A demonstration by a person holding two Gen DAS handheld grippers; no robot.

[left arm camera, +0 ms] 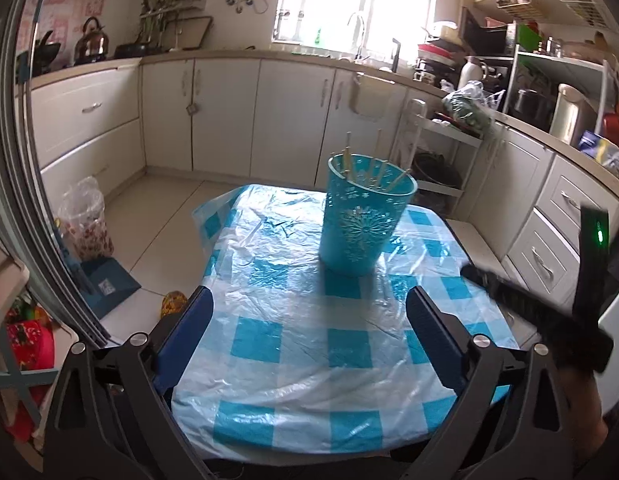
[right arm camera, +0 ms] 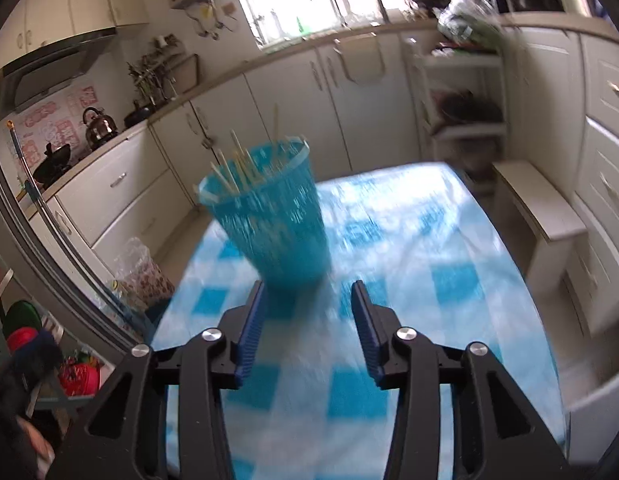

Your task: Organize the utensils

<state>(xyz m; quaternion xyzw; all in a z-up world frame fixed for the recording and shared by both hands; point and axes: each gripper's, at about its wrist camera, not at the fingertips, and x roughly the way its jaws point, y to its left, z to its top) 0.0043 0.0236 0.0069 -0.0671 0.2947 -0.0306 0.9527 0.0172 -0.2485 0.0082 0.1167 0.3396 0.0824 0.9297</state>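
A teal perforated holder [left arm camera: 361, 216] stands upright on the table with the blue-and-white checked plastic cloth [left arm camera: 285, 344]. Several pale chopsticks [left arm camera: 375, 174] stick up out of it. My left gripper [left arm camera: 309, 300] is open and empty, a little short of the holder. The holder also shows, blurred, in the right wrist view [right arm camera: 275, 220] with chopsticks [right arm camera: 239, 168] in it. My right gripper [right arm camera: 307, 294] is open and empty, its fingertips just in front of the holder's base. Part of the right gripper's body [left arm camera: 549, 304] shows at the right of the left wrist view.
White kitchen cabinets [left arm camera: 229, 116] run behind and to the right of the table. A white rack [left arm camera: 441, 156] stands behind the holder. A clear bag [left arm camera: 85, 220] and a blue box [left arm camera: 109, 284] sit on the floor to the left. A low white stool [right arm camera: 545, 208] stands right of the table.
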